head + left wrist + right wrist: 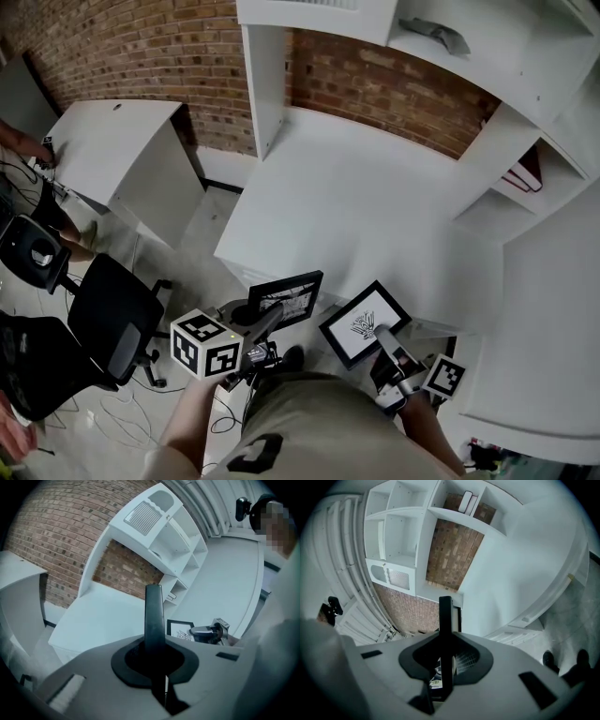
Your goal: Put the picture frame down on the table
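Note:
I hold two black picture frames in front of the white table's [375, 206] near edge, both off its surface. My left gripper [272, 319] is shut on a frame with a dark sketch [286, 294]; in the left gripper view that frame [153, 613] stands edge-on between the jaws. My right gripper [382, 336] is shut on a frame with a white picture and a small drawing [361, 322], tilted face up. It shows edge-on [446, 620] in the right gripper view. From the left gripper view the white-picture frame [179, 629] and the right gripper [211, 632] sit low right.
White shelving [525, 112] wraps the table's back and right side, with books [527, 174] in one cubby. A brick wall [394, 94] lies behind. A black office chair [112, 328] and a white cabinet [122, 159] stand on the floor to the left.

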